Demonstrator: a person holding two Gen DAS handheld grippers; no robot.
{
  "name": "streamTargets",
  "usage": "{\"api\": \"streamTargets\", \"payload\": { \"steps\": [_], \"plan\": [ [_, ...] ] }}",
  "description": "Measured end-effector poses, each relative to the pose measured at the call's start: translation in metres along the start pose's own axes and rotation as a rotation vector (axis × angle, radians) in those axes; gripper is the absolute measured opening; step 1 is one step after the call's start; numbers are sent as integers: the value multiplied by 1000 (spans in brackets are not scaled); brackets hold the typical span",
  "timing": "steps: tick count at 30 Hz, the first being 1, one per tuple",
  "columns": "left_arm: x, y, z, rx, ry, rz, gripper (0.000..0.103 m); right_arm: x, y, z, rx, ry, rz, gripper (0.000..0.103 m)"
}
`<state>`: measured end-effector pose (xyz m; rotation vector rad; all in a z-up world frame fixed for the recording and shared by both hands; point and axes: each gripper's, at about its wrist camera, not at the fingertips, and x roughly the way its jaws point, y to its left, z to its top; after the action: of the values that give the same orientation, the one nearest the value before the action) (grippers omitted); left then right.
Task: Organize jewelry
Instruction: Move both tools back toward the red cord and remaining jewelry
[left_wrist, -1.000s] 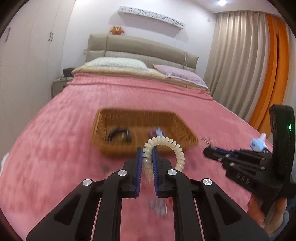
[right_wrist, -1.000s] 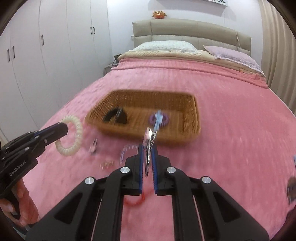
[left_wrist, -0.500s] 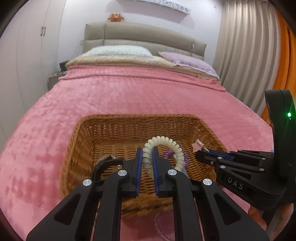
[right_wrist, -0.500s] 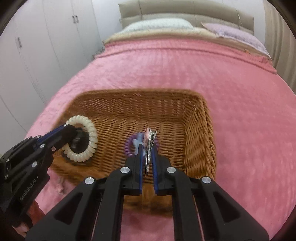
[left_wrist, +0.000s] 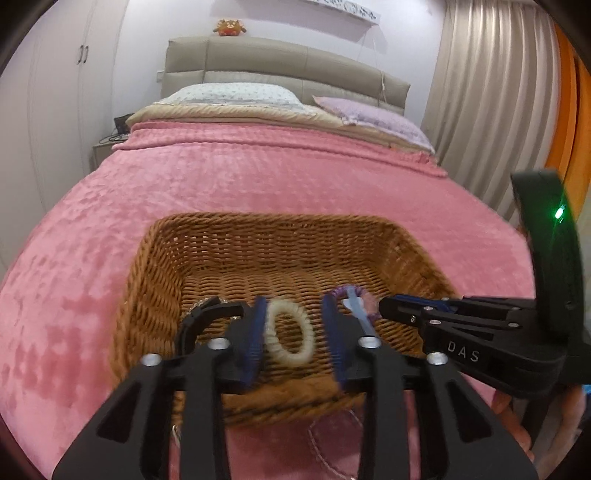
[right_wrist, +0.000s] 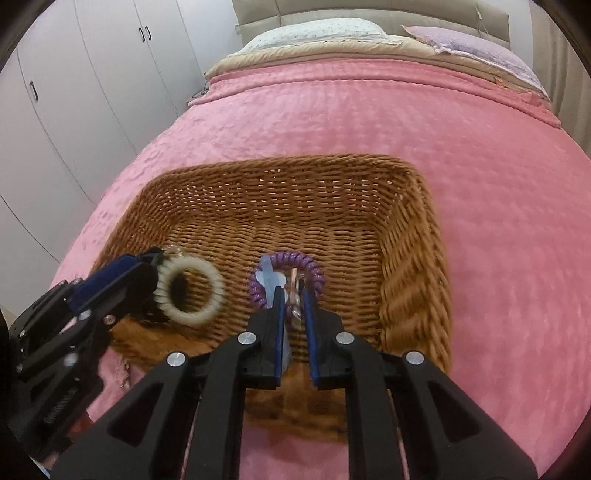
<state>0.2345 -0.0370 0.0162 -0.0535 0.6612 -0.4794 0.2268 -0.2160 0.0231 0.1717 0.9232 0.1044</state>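
The black hairband (left_wrist: 207, 314) is partly hidden behind the left gripper (left_wrist: 295, 339); the basket's (right_wrist: 413, 295) near edge looks blurry.

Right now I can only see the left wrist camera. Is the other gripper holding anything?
Observer: The right wrist camera shows a small metal clip between the fingers of the right gripper. The fingers are spread wider than the clip, so it looks let go.
Operator: Is the purple thing a whole ring? I only see a bit of it.
Observer: Yes. The purple coil is a full ring lying on the floor of the basket, and a pale blue piece lies across its left side.
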Motion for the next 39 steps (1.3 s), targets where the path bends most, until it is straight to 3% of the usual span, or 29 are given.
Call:
{"api": "streamTargets", "payload": {
  "steps": [3, 5, 8, 12, 13, 16, 20, 26, 31, 35, 39],
  "plan": [
    [-30, 7, 2, -34, -43, -57, 51, -23, 3, -5, 1, -23, 11, 10],
    [-51, 11, 3, -43, -63, -86, 69, -40, 6, -10, -8, -42, 21, 10],
    [-93, 19, -2, -56, -117, -93, 76, -73, 16, -22, -34, -84, 36, 15],
    [-134, 30, -16, -80, -141, -85, 76, -108, 29, -44, -61, -134, 65, 51],
    [-139, 31, -19, -82, -140, -82, 76, -115, 32, -51, -69, -146, 71, 52],
    [-153, 36, -34, -80, -136, -49, 76, -125, 46, -73, -95, -146, 91, 52],
    [-160, 40, -59, -90, -113, -40, 76, -124, 55, -105, -114, -146, 50, 52],
    [-155, 37, -101, -107, -33, -82, 75, -94, 43, -144, -63, -35, 52, 52],
    [-127, 20, -129, -100, 91, -102, 63, -74, 31, -168, -6, 35, 66, 31],
    [-98, 12, -142, -115, 194, -123, 54, -66, 28, -169, 20, 49, 73, 29],
    [-81, 9, -139, -149, 229, -130, 53, -58, 30, -162, 20, 49, 61, 29]
  ]
}}
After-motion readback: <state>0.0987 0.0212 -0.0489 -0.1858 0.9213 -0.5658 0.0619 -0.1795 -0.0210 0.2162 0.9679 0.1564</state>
